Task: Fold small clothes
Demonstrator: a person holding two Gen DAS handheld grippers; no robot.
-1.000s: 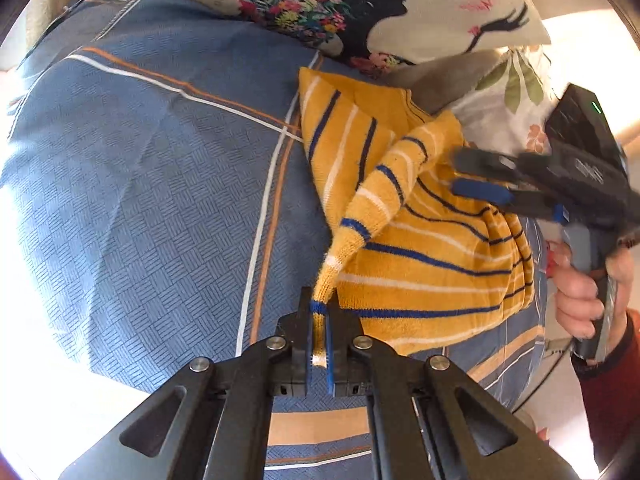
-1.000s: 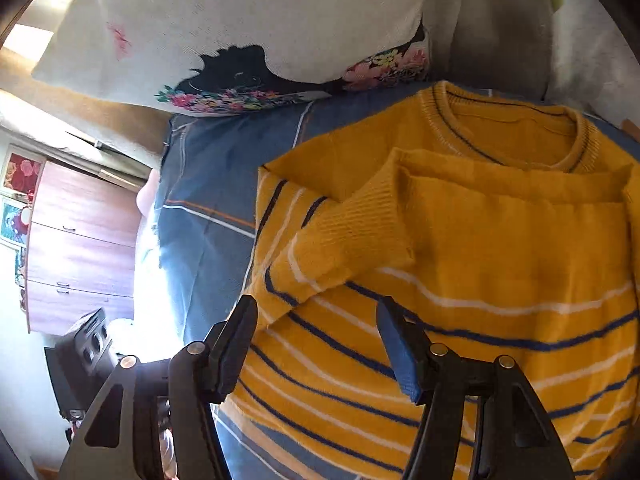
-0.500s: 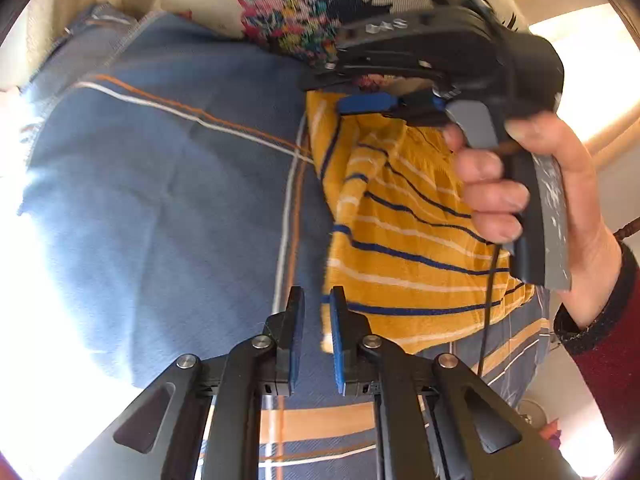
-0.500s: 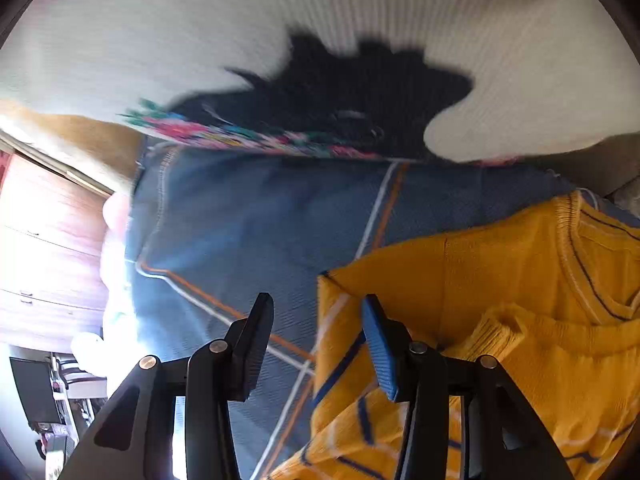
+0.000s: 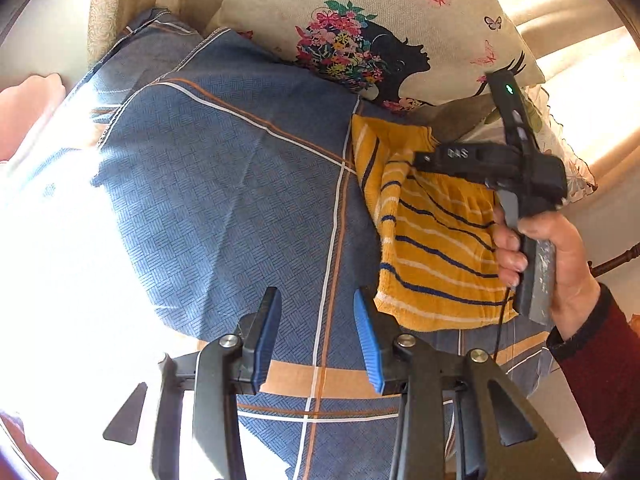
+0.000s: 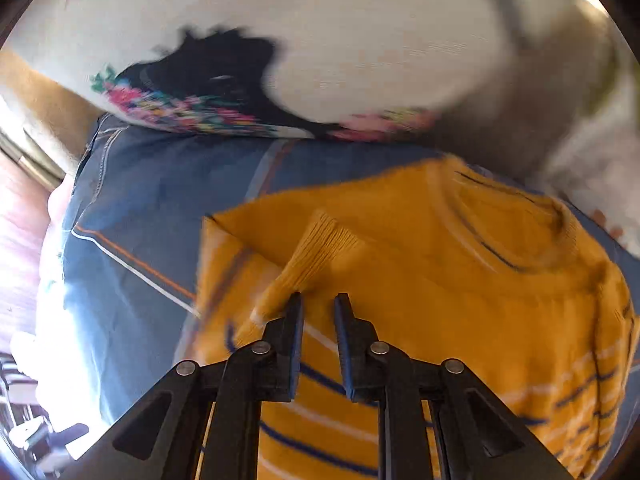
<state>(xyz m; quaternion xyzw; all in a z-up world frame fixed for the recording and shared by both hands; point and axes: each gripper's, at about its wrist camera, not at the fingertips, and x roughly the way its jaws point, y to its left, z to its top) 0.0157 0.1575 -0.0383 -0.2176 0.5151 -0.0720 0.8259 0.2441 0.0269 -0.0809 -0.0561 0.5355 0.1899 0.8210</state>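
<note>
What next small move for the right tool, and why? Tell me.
Probably close the right tool on the sleeve cuff lying just ahead of it on the sweater. Its jaws are slightly apart and empty; the left tool is open and clear.

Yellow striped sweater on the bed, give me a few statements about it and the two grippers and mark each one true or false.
1. The left gripper is open and holds nothing. True.
2. The yellow striped sweater lies on a plain white sheet. False: it lies on a blue bedcover with white and orange lines.
3. A sleeve cuff is folded across the sweater's body. True.
4. The right gripper is over the bare bedcover, away from the sweater. False: it is over the sweater, its fingers close together by the cuff, with a gap between them.
5. A pillow with a woman's silhouette and flowers lies beyond the sweater. True.
</note>
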